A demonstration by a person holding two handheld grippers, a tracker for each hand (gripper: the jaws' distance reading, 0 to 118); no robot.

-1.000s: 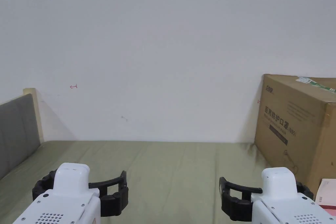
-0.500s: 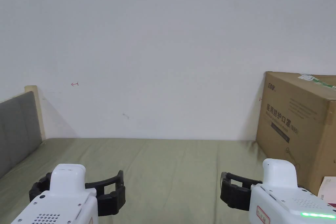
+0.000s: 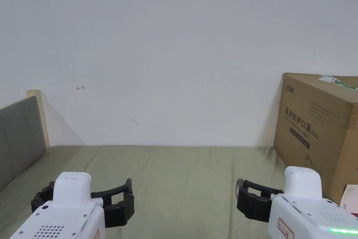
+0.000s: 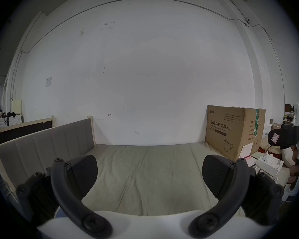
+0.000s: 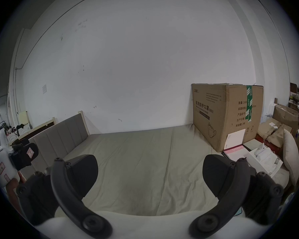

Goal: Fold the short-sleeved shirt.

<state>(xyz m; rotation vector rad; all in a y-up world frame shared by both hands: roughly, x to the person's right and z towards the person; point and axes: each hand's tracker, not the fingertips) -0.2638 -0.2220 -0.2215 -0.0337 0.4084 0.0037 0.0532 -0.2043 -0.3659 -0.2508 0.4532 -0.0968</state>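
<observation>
while both tongs, left (image 4: 149, 170) and right (image 5: 150, 170), gape empty over the bed (image 3: 181, 176), right gripper view adds a pillow (image 5: 291, 154).

- A plain white wall (image 3: 181, 57) with faint marks.
- An olive-sheeted bed (image 3: 181, 180), its grey padded headboard (image 3: 17, 138) at left.
- A cardboard box (image 3: 318, 127) at right, seemingly resting on the bed.

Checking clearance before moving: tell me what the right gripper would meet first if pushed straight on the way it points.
The right gripper, jaws open and empty, points over the green bedsheet toward the white wall. The way looks free up to the wall; the cardboard box stands off to the right. Depth is uncertain.
</observation>
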